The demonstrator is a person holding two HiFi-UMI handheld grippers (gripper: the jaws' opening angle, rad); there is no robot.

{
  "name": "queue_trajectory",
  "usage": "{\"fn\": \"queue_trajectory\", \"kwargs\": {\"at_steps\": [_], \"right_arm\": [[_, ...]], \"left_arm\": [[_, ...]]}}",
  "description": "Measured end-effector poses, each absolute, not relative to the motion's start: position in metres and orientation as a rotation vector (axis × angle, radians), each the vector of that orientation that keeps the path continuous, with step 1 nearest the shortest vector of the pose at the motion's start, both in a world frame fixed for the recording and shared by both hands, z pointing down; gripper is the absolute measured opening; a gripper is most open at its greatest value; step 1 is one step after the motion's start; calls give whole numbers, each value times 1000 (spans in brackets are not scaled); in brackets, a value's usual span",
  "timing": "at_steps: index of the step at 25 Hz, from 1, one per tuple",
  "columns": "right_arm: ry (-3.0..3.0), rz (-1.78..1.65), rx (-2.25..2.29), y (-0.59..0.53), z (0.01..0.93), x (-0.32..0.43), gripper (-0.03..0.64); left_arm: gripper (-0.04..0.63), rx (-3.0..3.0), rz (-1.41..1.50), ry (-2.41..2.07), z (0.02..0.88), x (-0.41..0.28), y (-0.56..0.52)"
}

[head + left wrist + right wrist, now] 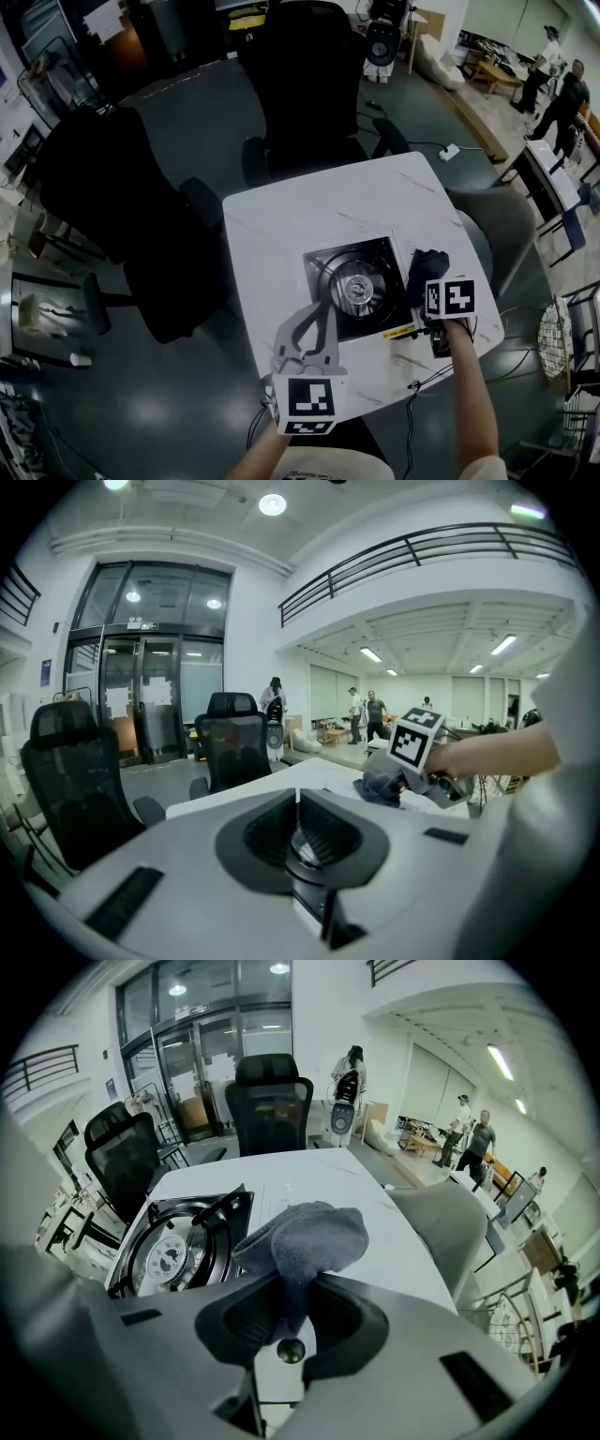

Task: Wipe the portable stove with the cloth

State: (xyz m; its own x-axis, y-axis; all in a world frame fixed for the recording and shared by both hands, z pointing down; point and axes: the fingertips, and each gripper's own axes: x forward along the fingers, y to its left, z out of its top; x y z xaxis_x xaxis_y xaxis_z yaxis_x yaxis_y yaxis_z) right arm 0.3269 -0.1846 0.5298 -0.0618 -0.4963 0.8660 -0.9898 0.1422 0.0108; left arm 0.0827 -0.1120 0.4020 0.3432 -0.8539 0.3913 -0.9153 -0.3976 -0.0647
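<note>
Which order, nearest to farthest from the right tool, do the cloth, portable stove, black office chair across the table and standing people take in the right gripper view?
1. cloth: clamped in the right tool.
2. portable stove: on the table, to the left.
3. black office chair: beyond the table's far edge.
4. standing people: far right background.

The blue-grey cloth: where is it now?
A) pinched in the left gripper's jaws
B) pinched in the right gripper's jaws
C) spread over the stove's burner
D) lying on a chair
B: the right gripper view shows the cloth bunched in the right gripper, its jaws shut on it, beside the portable stove; the left gripper holds nothing.
</note>
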Motion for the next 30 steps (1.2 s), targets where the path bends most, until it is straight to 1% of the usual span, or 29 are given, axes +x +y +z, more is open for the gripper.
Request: {"fn": "queue_trajectory", "kwargs": {"at_steps": [17, 30], "right_arm": [[-1616, 867, 1506, -128, 527, 333, 89], [-1672, 965, 1541, -60, 527, 299, 89]], "left_arm": [[23, 2478, 538, -1564, 401, 83, -93], [21, 2514, 532, -1533, 399, 77, -82]]}}
